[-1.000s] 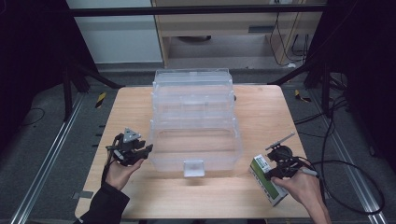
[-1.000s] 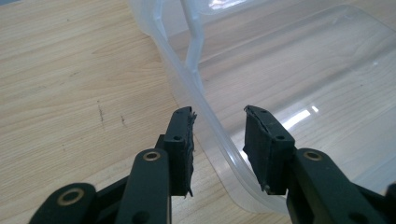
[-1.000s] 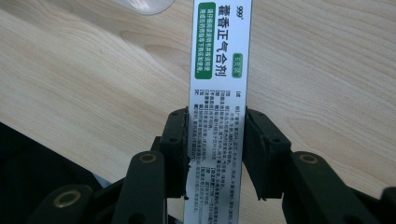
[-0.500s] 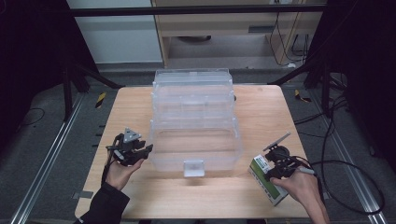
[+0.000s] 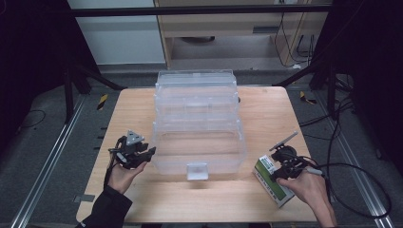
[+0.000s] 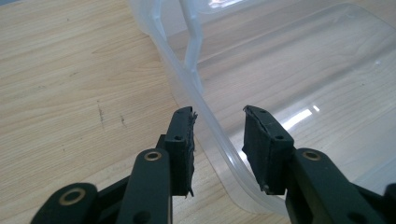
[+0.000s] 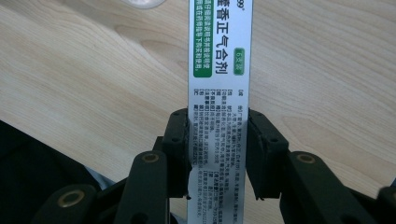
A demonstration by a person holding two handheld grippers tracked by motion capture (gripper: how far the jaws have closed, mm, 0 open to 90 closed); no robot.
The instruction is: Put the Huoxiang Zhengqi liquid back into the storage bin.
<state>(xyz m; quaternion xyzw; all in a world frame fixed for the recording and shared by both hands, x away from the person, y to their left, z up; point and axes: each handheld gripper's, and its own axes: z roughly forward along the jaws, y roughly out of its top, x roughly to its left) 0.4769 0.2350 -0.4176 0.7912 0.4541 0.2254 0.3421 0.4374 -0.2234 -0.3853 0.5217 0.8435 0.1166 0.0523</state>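
- Right gripper view shows my right gripper (image 7: 217,123) pinching the medicine box (image 7: 219,93) across its narrow edge, standing on the bench (image 7: 327,70); I judge the tall carton could twist or slip if the pads bite off-centre.
- Left gripper view has my left gripper (image 6: 218,122) spread astride the rim of the clear storage bin (image 6: 299,74), pads not pressing; the bin might slide when the carton goes in.
- High view alone shows the bin (image 5: 197,128) lying between both hands; the printed label reads up close.
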